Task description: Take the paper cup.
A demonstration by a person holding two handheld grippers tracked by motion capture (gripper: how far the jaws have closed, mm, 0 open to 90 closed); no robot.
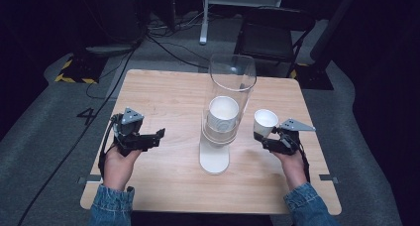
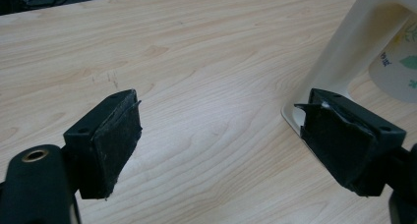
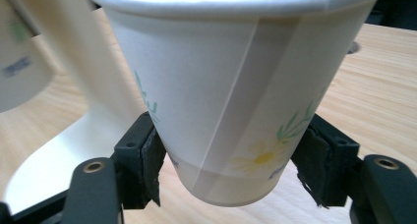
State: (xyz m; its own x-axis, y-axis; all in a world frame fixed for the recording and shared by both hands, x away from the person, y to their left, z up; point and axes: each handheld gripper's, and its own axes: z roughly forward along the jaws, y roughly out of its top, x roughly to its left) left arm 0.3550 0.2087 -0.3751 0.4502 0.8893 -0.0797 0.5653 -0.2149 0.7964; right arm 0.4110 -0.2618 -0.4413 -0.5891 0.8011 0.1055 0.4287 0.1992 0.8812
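**Paper cup out of the dispenser, in the right gripper**

Wooden desk point(image 1: 163, 94) seen from above, near to far. Nearest, right gripper point(image 3: 231, 177) clamped on the base of a white paper cup point(image 3: 231, 86), held upright above the desk just beside the dispenser. Left gripper point(image 2: 221, 145) empty, jaws apart, low over bare wood. Beyond, clear cup dispenser point(image 1: 225, 117) with more cups stacked inside. One cup apparently drawn; placement left to do.

Light wood table point(image 1: 168, 94); white dispenser stand point(image 1: 214, 159) on it, seemingly central.
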